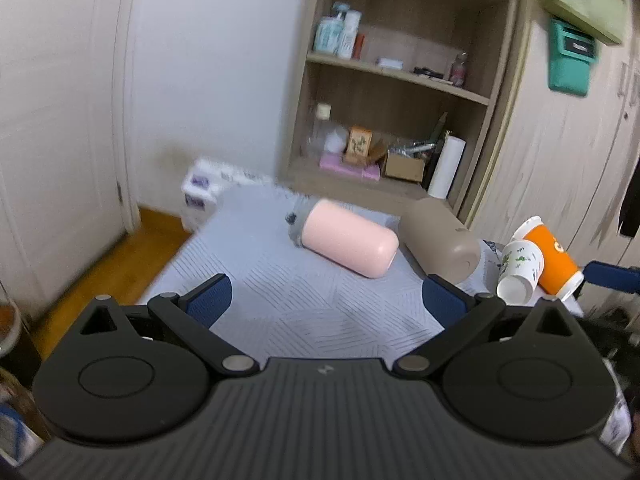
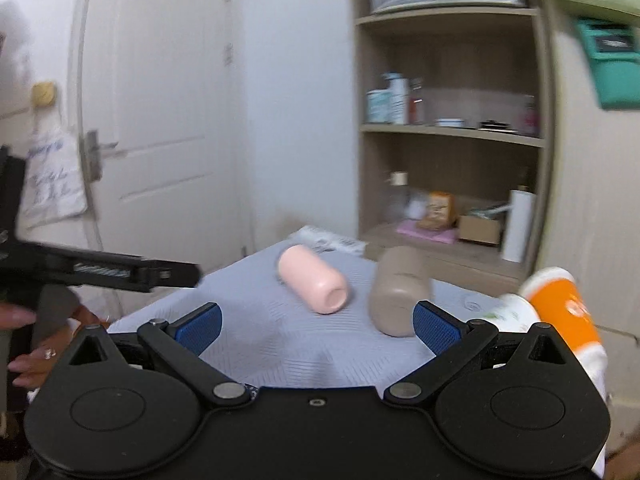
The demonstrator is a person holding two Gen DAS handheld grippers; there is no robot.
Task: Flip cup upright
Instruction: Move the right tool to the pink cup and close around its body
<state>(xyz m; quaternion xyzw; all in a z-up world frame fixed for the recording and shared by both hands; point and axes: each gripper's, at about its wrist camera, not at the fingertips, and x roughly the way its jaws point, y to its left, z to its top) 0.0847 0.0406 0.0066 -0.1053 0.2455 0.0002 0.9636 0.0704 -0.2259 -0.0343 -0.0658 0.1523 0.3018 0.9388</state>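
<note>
A pink cup (image 1: pixel 347 241) lies on its side on the grey patterned mat (image 1: pixel 280 300), and a taupe cup (image 1: pixel 440 240) lies on its side to its right. Both also show in the right wrist view, the pink cup (image 2: pixel 314 285) and the taupe cup (image 2: pixel 396 290). My left gripper (image 1: pixel 326 300) is open and empty, short of the pink cup. My right gripper (image 2: pixel 316 326) is open and empty, short of both cups. The left gripper's body (image 2: pixel 100 270) shows at the left of the right wrist view.
A white patterned paper cup (image 1: pixel 519 272) and an orange paper cup (image 1: pixel 554 258) lie tipped at the mat's right edge. An open wooden shelf unit (image 1: pixel 400 80) with bottles and boxes stands behind. A door (image 2: pixel 152 120) is at the left, with wooden floor (image 1: pixel 120 264) below.
</note>
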